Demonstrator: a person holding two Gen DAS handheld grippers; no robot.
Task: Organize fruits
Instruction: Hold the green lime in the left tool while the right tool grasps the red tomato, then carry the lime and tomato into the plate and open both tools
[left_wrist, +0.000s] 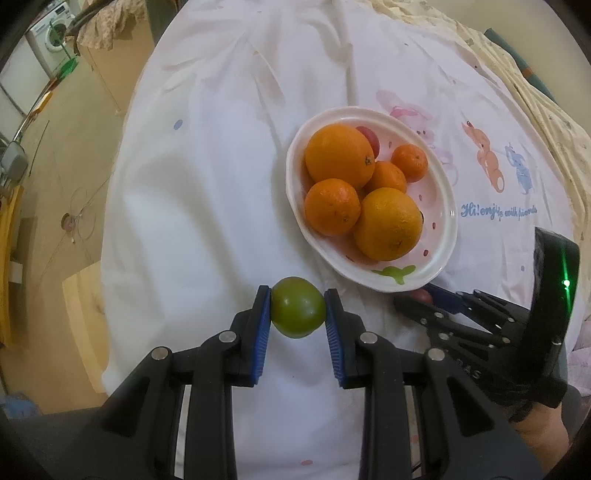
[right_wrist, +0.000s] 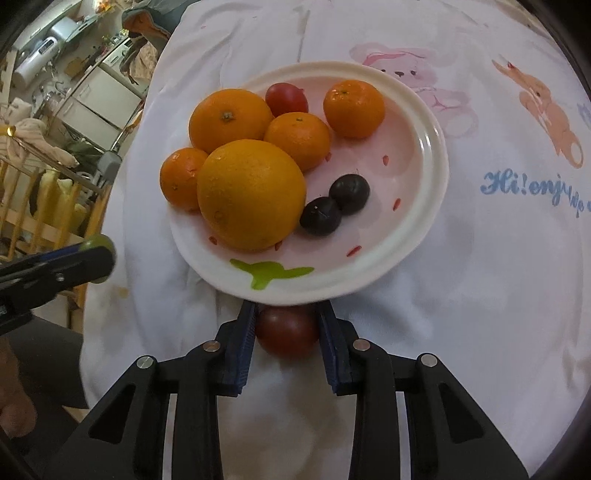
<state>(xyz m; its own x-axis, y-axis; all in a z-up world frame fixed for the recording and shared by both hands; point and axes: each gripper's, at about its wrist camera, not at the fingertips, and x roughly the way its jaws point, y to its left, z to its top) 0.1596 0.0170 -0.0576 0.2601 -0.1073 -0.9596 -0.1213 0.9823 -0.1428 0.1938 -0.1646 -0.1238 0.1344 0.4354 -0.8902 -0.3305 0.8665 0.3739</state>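
I hold a fruit in each hand, both just short of a white oval plate (right_wrist: 436, 155) that already carries oranges, mandarins, a red tomato and two dark plums. My left gripper (left_wrist: 298, 314) is clenched on a green fruit (left_wrist: 298, 312), its blue pads pressing both sides, and it hangs above the cloth just beside the plate's near rim. My right gripper (right_wrist: 286, 330) grasps a dark red tomato (right_wrist: 286, 332) right at the rim, on the side painted with a green leaf mark; both pads appear to touch it.

To do this step well, I judge I should lift the tomato clear of the rim, carry it over the bare pink patch near the plums (right_wrist: 334, 205), lower it close and only then let go, so it does not roll. The big orange (right_wrist: 251, 195) crowds the near side, so I would keep away from it. The green fruit can wait until the right gripper is clear, since the two tools sit near each other.

The worktop is covered by a rumpled white cloth (left_wrist: 207, 206) printed with cartoon animals and blue lettering. Beyond it I see a tan floor, a washing machine (left_wrist: 51, 37), and cluttered shelves.
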